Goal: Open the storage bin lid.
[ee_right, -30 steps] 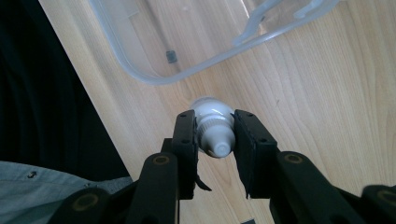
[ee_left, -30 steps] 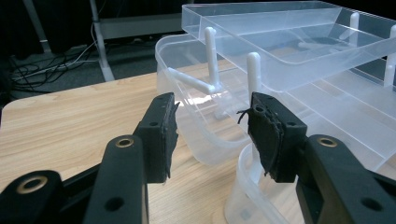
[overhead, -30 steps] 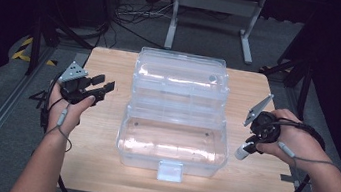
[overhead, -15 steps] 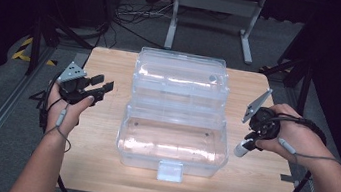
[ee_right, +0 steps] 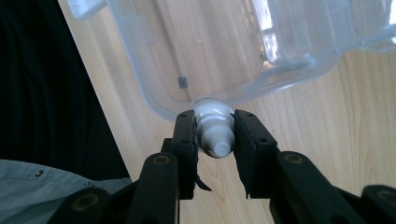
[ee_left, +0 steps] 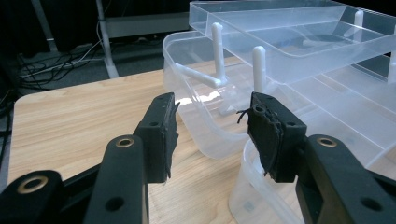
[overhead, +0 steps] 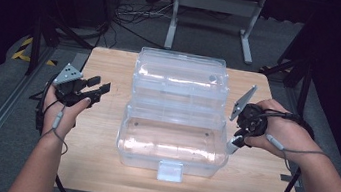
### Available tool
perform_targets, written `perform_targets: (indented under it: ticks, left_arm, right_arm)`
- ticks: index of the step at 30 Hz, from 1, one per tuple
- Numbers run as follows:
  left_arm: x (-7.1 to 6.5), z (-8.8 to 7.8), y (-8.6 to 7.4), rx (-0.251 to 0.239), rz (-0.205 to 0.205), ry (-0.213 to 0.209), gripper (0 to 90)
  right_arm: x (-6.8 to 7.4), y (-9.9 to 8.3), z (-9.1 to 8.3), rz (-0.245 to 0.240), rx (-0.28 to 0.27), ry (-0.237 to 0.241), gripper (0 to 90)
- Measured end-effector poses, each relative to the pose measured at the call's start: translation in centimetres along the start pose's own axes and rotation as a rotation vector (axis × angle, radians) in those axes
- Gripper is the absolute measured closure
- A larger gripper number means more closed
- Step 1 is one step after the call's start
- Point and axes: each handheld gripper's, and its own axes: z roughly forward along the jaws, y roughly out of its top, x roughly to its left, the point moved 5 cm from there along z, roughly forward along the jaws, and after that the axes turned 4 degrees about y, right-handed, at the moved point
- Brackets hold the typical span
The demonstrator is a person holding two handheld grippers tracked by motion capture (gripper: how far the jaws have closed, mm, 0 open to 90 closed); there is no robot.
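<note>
While the left gripper (overhead: 93,89) has wide, empty jaws, the right gripper (ee_right: 215,135) clamps a white bottle (ee_right: 214,133) beside the clear box (overhead: 172,141).

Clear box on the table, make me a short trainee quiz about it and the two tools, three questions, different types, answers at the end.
1. True or false: the clear box stands open, with its tray raised.
2. Which tool holds a small white bottle? A) left tool B) right tool C) both
3. Fill in: the left tool has its jaws ____ with nothing between them.

Key
1. True. In the left gripper view the tray sits up on white arms above the base.
2. B. The right tool clamps the bottle by its cap end, just beside the box's rim.
3. Open. It sits left of the box, above the table, not touching the box.
</note>
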Motion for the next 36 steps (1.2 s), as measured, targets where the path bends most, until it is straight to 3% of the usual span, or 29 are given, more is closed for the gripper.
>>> perform_targets:
  ticks: [16,36]
  left_arm:
    - [0.7,-1.2,-0.5,-0.001,-0.009,0.024,52.1]
    - [0.6,-0.7,-0.4,0.003,-0.009,0.013,51.7]
  right_arm:
    - [0.5,2.7,0.5,-0.061,0.016,0.012,71.4]
    - [0.7,4.4,1.9,-0.106,0.014,0.016,71.4]
